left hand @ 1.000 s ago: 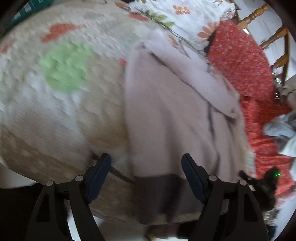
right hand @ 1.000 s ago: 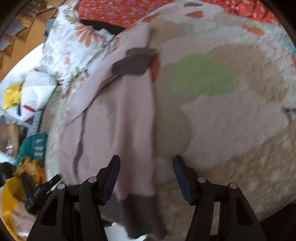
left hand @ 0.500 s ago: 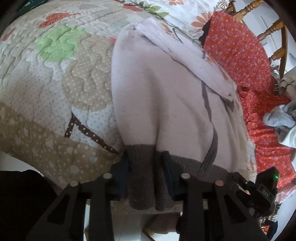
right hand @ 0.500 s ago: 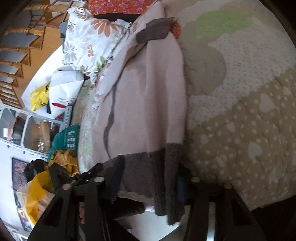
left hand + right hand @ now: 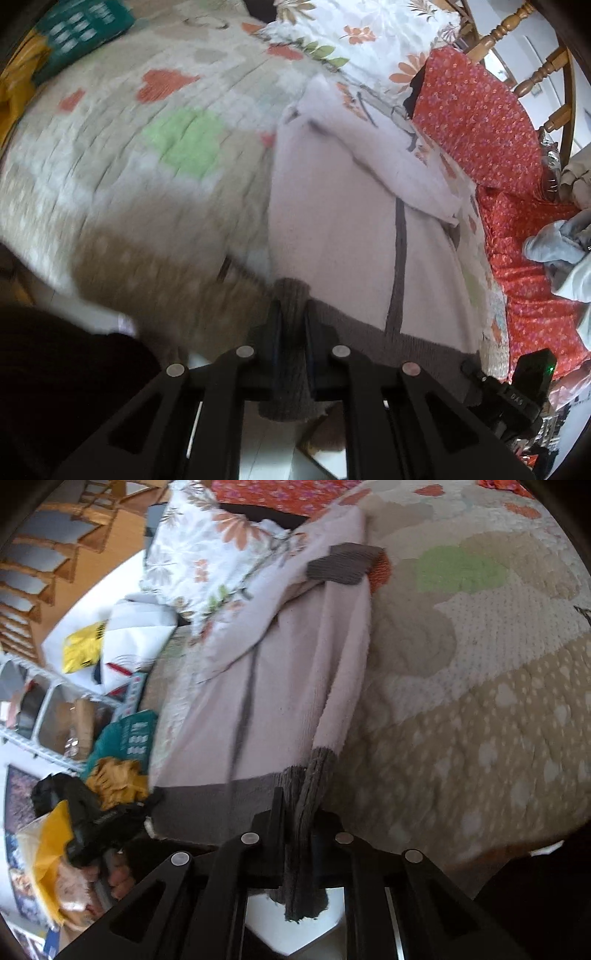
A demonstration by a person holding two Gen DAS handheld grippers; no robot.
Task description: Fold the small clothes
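Observation:
A pale pink knitted sweater (image 5: 343, 229) with a dark grey hem band (image 5: 424, 347) lies on a quilted bed cover (image 5: 129, 177). It also shows in the right wrist view (image 5: 280, 686), with a grey cuff (image 5: 343, 565) folded at its far end. My left gripper (image 5: 291, 325) is shut on one corner of the grey hem. My right gripper (image 5: 299, 805) is shut on the other hem corner (image 5: 314, 786). Both corners are bunched between the jaws and lifted a little.
A floral pillow (image 5: 354, 40) and red patterned fabric (image 5: 480, 129) lie beyond the sweater. Grey clothes (image 5: 561, 251) sit at the right. A wooden headboard (image 5: 517, 22) stands behind. Shelves and bags (image 5: 74, 720) crowd the floor beside the bed.
Both grippers went from open above the hem to shut on its two corners. The hem is now pinched and raised off the quilt.

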